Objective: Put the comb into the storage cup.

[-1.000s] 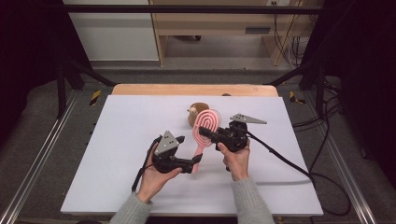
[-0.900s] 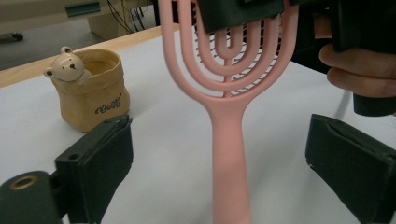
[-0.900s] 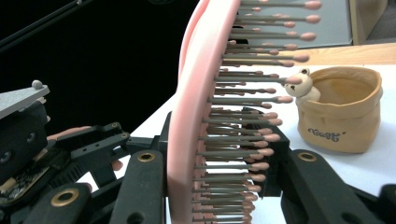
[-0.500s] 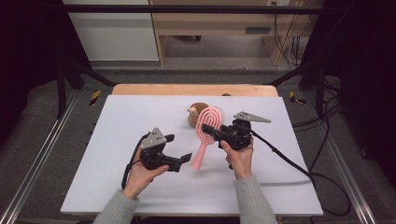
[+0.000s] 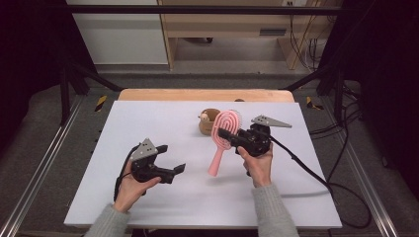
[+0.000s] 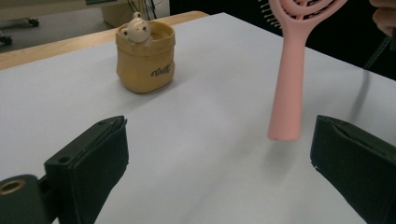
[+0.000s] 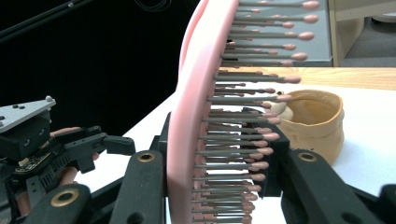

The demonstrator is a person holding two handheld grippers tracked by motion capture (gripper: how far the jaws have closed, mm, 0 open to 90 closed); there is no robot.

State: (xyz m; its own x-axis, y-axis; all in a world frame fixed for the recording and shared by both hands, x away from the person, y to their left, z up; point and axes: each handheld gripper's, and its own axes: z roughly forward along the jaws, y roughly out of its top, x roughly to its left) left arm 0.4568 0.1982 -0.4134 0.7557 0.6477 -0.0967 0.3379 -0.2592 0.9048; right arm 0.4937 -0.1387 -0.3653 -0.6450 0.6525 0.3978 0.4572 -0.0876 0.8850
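The brush [image 5: 223, 138] was pinched by its head in the right gripper [image 5: 236, 137], handle down, beside the cup [image 5: 207, 122]. The left gripper [image 5: 174, 170] was spread. A slip from bristle flex was judged possible.

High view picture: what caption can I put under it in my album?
Right gripper holds a pink hairbrush up while the open left gripper waits nearby.
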